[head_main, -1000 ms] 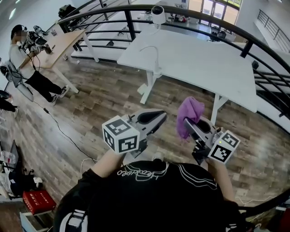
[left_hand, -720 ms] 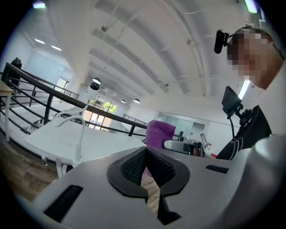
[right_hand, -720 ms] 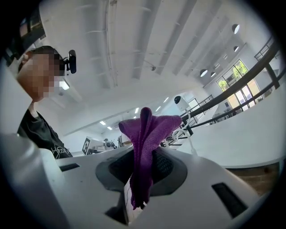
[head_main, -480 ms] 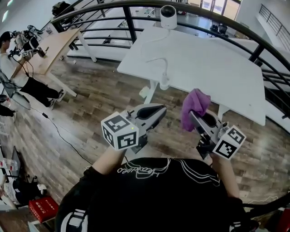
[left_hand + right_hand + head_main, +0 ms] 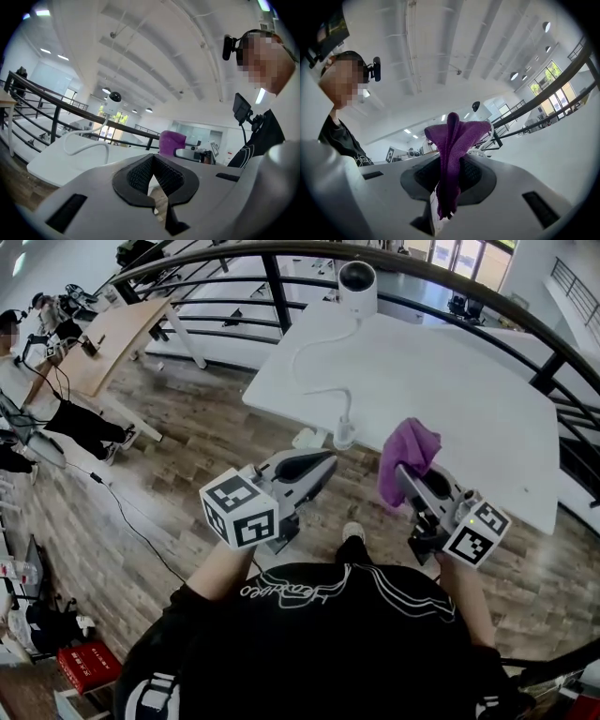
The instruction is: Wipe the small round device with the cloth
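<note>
We hold the cloth point(image 5: 451, 154) clamped in the right gripper point(image 5: 405, 476): its jaws are closed on a fold, with a loose tuft standing past the tips and a short tail hanging below them. The left gripper point(image 5: 152, 174) has its jaws fully closed with nothing between them. The small round device point(image 5: 357, 282) stands at the far edge of the white surface point(image 5: 469, 409), well ahead of both sets of jaws and to the left of the line the right jaws point along. Its white cable point(image 5: 314, 371) loops back across the surface toward the near edge, ahead of the left jaws. We judge the step in hand to be the approach, as the cloth is not yet in contact with the device. To do it well, we bring the right jaws in over the surface with the free tuft leading, so that fabric, not the jaw tips, meets the housing. We route clear of the cable loop. The device looks light on its base, so we would steady that base with the empty left jaws before pressing.
</note>
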